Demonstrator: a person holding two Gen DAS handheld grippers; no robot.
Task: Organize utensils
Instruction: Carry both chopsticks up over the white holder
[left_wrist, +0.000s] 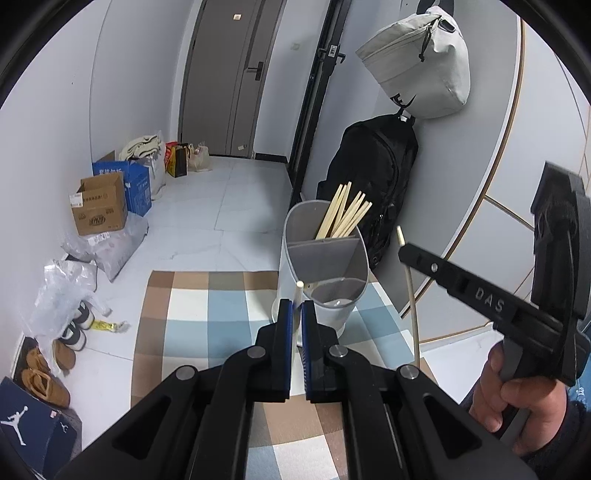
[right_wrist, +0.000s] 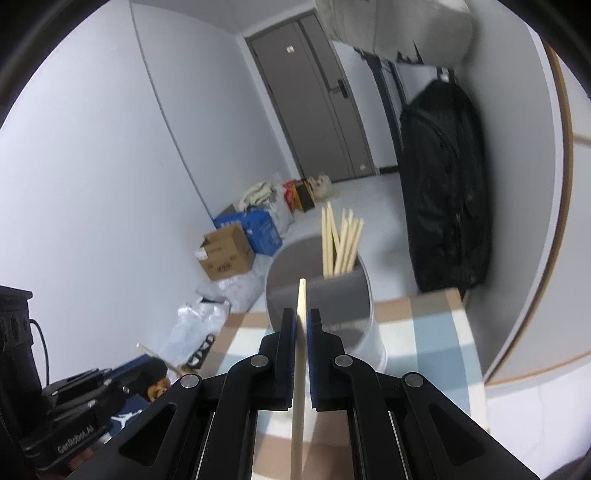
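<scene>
Here, each black gripper, left gripper (left_wrist: 296, 314) and right gripper (right_wrist: 302, 325), pinches one pale wooden chopstick (right_wrist: 300, 354) before a grey divided holder (left_wrist: 325, 258).

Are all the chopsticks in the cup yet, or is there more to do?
Not yet. Done: a bunch of chopsticks already stands in the back part of the holder. In hand: the left tool grips one chopstick and the right tool grips another chopstick. Left: both still need dropping in. The holder's front part looks nearly empty.
</scene>
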